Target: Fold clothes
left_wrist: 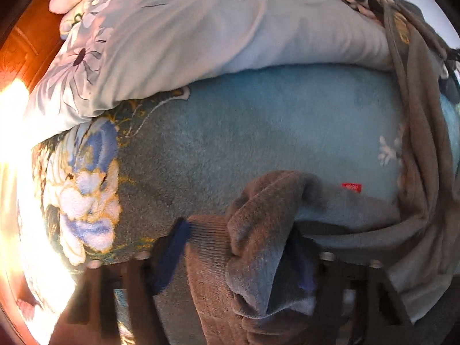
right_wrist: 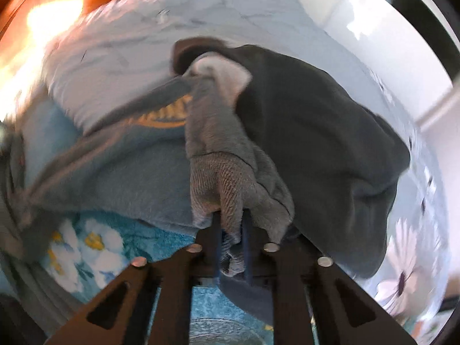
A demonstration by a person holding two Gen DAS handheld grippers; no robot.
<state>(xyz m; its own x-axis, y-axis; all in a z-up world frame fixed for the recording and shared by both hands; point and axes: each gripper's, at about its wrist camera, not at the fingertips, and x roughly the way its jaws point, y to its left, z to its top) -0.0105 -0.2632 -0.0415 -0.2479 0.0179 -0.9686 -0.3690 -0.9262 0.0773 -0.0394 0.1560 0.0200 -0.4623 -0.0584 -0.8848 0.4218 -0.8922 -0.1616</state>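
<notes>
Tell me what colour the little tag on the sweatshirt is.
Red. The small tag on the grey sweatshirt shows best in the left wrist view.

My left camera sits low and close over the blue blanket (left_wrist: 258, 132), facing along my left gripper (left_wrist: 238, 261) toward the pale quilt (left_wrist: 201, 28) at the bed's far edge. My right camera looks along my right gripper (right_wrist: 231, 238) from just as near, tipped up toward the white wall (right_wrist: 402, 43). Both views share the grey sweater (left_wrist: 258, 230), the blanket, the quilt, and the orange wood (left_wrist: 31, 43) at the left.
</notes>
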